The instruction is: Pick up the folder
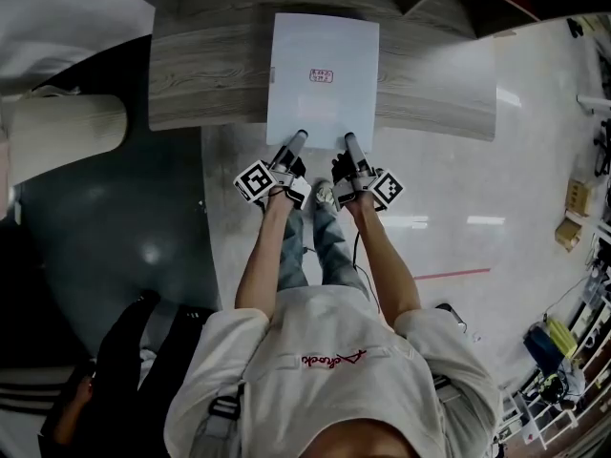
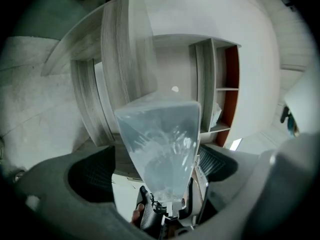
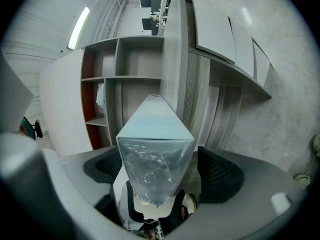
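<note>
Head view: folder (image 1: 323,79) lies flat on table (image 1: 205,74), its near edge overhanging; left gripper (image 1: 299,139) and right gripper (image 1: 350,143) are at that edge | Left gripper view: jaws apart, folder edge between them, seemingly unpressed | Right gripper view: jaws likewise apart around the edge | Step: close both evenly, then lift level.

The folder (image 1: 322,79) lies flat on the counter (image 1: 205,74) in front of me. Its near edge sticks out over the front edge of the counter, above the floor (image 1: 449,189). My left gripper (image 1: 297,139) is at the left part of this near edge and my right gripper (image 1: 349,141) at the right part, side by side. The edge sits between each pair of fingers (image 2: 90,176), which stand apart from it. A shelf unit (image 3: 102,84) stands behind the counter, to the right.
</note>
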`<state>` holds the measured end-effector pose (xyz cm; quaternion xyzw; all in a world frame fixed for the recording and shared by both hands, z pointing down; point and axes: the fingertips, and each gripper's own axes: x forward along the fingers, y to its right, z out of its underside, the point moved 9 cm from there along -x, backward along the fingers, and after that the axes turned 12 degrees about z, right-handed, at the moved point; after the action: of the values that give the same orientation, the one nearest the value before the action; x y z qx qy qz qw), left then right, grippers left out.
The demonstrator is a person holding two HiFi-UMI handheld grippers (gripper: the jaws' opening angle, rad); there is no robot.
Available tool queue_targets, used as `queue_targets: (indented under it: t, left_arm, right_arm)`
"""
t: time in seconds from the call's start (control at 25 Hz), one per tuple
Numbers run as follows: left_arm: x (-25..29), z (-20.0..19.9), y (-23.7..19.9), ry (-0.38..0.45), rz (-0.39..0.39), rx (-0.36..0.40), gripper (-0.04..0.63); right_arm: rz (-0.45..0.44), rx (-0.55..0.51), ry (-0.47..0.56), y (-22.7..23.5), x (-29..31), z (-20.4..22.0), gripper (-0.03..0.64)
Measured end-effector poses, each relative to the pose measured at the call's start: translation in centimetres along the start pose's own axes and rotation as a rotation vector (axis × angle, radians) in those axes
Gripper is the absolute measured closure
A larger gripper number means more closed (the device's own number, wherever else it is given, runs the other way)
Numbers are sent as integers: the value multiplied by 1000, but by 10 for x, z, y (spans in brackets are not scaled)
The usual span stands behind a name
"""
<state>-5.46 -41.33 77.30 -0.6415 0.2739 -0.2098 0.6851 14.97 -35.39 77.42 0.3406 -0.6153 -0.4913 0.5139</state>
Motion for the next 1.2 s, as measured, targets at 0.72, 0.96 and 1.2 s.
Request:
queue_targets:
  t: [0.72,0.96,1.2]
  left_arm:
    - [11,-14,10,111,81,-36,296]
    - [7,-15,15,104,116,-19,299]
    - [1,-9,31,121,165,-15,299]
  right_arm:
    - [-68,36,7,-8,9,-3,326]
    - [-103,-8,6,-17,5,-2,328]
    - [-132,-50,-13,-30,-5,0,327]
